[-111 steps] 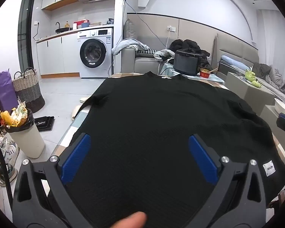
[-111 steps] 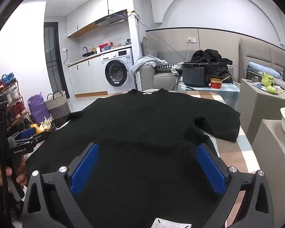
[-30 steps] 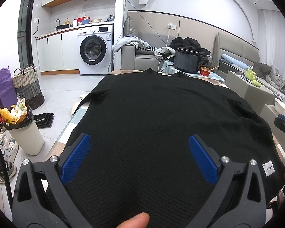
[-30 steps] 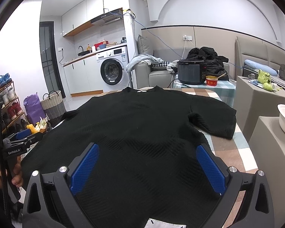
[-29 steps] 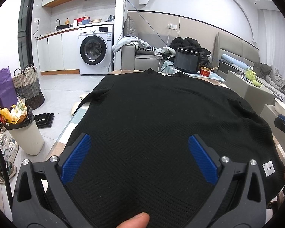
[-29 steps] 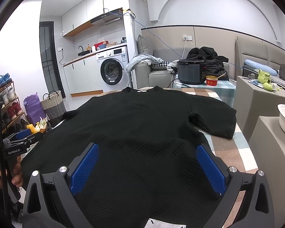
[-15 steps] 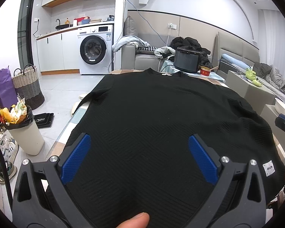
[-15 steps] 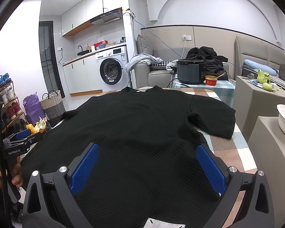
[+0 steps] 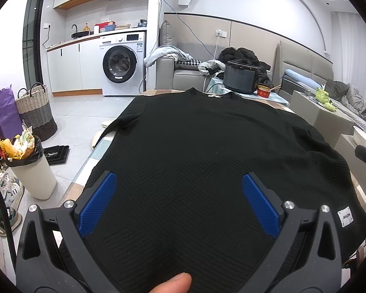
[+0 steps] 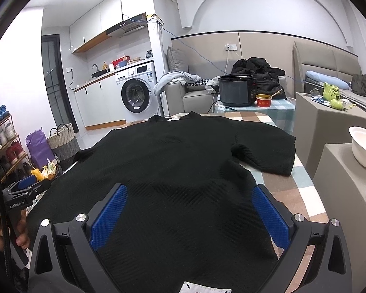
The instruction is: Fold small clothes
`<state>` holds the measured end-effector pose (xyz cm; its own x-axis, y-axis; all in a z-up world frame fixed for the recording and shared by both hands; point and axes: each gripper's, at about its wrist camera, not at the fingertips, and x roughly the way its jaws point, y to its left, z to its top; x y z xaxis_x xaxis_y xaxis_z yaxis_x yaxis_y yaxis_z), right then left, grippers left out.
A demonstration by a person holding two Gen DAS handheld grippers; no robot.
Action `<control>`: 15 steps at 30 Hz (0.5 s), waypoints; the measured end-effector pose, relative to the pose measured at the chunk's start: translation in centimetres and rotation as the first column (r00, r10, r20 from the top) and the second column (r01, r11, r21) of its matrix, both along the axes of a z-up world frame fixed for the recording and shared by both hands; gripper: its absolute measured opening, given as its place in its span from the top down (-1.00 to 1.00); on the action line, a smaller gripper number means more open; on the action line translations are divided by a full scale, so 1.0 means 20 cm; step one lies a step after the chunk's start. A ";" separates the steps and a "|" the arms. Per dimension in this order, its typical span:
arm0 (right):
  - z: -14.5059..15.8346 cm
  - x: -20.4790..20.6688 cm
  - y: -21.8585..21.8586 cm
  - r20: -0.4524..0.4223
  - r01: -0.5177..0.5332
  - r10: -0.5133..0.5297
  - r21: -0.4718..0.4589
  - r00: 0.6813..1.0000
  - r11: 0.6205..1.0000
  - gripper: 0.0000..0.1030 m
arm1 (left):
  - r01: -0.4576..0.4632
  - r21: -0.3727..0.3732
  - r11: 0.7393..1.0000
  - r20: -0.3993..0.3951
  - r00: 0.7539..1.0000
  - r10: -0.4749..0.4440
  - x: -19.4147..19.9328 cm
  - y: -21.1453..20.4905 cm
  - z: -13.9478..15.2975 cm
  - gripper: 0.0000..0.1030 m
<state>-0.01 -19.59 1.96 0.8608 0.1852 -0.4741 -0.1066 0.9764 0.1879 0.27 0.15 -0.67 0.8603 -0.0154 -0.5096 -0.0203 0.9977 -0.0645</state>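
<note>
A black knit top [image 9: 202, 151] lies spread flat on the checked desk [image 10: 302, 183], filling the middle of both my views, neckline toward the top of the frame. My left gripper [image 9: 179, 204] hangs above its lower hem, blue fingers [image 9: 97, 204] wide apart and holding nothing. My right gripper [image 10: 189, 216] does the same, fingers [image 10: 270, 216] spread and empty. One short sleeve [image 10: 268, 153] lies flat at right centre of the right view.
</note>
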 end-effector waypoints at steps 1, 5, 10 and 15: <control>0.00 0.00 0.00 -0.003 0.001 -0.001 -0.001 1.000 1.000 -1.00 | -0.001 0.000 1.000 -0.001 1.000 0.001 0.00 0.00 0.00 -0.99; 0.00 0.02 0.01 -0.019 -0.002 0.002 -0.005 1.000 1.000 -1.00 | -0.005 0.000 1.000 -0.009 1.000 0.005 0.02 0.01 0.01 -0.99; 0.01 0.06 0.00 -0.035 0.012 -0.011 0.019 0.999 1.000 -1.00 | -0.006 -0.004 1.000 -0.028 1.000 0.006 0.07 0.03 0.01 -0.99; 0.01 0.13 -0.01 -0.077 0.029 -0.028 0.019 0.997 0.999 -1.00 | 0.002 -0.008 1.000 -0.038 0.999 -0.002 0.15 0.06 0.04 -0.99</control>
